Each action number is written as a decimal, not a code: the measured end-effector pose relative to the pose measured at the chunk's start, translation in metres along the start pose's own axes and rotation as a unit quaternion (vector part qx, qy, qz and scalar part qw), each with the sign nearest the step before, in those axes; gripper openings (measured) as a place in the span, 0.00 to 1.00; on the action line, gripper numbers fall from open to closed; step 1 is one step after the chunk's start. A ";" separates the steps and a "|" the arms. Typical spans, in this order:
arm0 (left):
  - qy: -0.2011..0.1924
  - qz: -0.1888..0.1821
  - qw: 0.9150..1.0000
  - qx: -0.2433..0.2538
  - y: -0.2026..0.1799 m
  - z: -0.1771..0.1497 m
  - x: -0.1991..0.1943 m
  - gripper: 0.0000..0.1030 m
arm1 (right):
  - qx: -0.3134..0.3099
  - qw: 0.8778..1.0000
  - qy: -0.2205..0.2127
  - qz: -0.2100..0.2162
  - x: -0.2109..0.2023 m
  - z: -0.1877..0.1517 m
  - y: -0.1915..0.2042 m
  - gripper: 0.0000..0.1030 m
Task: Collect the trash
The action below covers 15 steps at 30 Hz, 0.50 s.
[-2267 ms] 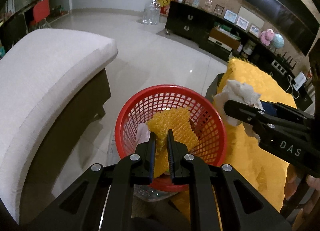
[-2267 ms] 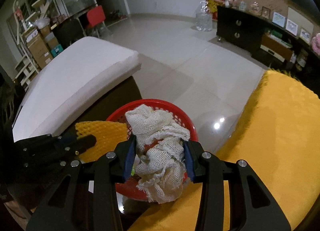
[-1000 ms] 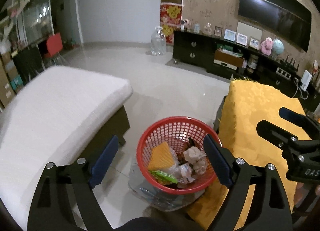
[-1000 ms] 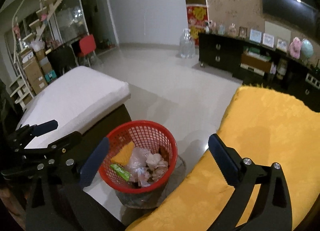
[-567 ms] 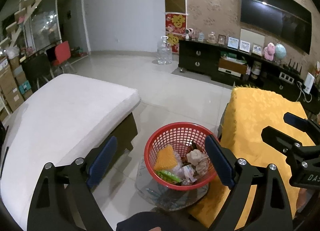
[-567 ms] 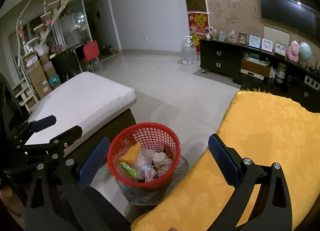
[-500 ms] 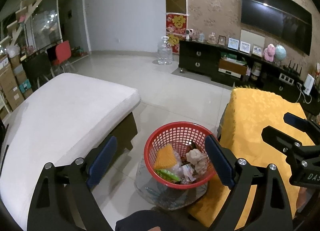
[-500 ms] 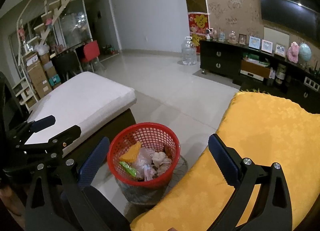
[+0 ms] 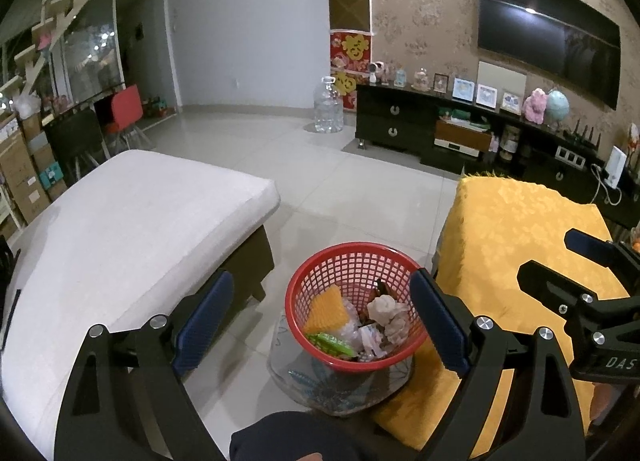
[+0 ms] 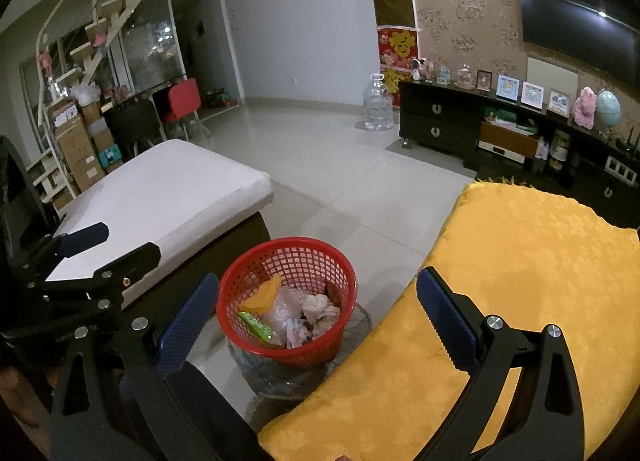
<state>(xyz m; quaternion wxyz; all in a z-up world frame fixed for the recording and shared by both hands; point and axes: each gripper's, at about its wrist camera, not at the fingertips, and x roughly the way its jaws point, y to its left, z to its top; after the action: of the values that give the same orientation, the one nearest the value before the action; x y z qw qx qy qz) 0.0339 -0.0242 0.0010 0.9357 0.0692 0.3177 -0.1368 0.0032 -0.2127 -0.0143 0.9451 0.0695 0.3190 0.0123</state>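
Jaws of both grippers wide and empty above red basket [image 9: 352, 261] of yellow mesh [image 9: 326, 311], crumpled wrappers [image 10: 316, 311].

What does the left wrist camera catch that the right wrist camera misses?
Only the left wrist view shows the right gripper from the side and a white plug-in device by the wall. Only the right wrist view shows the left gripper from the side and the staircase. Both show the red basket of trash, the white sofa, the yellow cloth and the water jug.
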 end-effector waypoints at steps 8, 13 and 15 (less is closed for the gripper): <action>-0.001 0.001 1.000 -0.001 0.000 0.000 -0.002 0.84 | -0.003 1.000 0.000 -0.002 -0.003 -0.002 0.001 0.93; -0.001 0.001 1.000 -0.001 0.000 0.000 -0.002 0.84 | -0.001 1.000 0.000 -0.003 -0.003 -0.002 0.000 0.93; -0.001 0.001 1.000 -0.002 0.000 0.000 -0.003 0.84 | -0.001 1.000 0.001 -0.003 -0.003 -0.001 -0.002 0.93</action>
<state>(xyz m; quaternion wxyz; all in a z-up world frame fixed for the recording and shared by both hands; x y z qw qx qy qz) 0.0317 -0.0235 0.0025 0.9361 0.0677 0.3173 -0.1358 0.0003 -0.2144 -0.0130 0.9450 0.0674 0.3200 0.0094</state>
